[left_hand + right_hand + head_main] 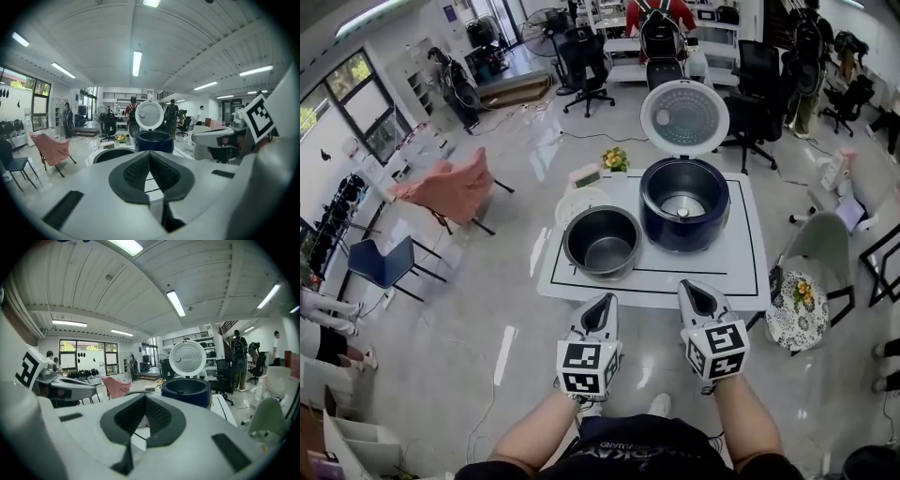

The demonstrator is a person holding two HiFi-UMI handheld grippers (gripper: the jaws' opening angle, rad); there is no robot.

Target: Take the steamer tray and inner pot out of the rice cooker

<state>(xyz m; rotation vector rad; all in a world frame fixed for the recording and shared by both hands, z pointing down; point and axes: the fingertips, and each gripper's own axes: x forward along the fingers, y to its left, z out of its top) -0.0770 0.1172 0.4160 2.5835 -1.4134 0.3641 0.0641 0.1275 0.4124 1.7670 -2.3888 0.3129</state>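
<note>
**Pot and tray out on the table, both grippers shut and empty**

The dark blue rice cooker [713, 235] stands on the right half of a white table [712, 269], with its round white lid [684, 117] tipped up and back. The metal inner pot [602, 246] sits upright on the table just left of the cooker, close beside it. The white steamer tray [577, 201] lies just behind the pot, and the pot's rim hides part of it. A thin black line is drawn as a rectangle on the tabletop, around the cooker and the pot.

The left gripper [602, 305] and the right gripper [696, 292] hover side by side at the table's near edge and point towards it. Each has its jaws pressed together with nothing between them. Each carries a cube [584, 366] with black-and-white square patterns, which show no letters.

A line of print on the person's dark shirt [628, 450] is too blurred to read. A small pot of yellow flowers [615, 158] sits beyond the table's far edge.
</note>
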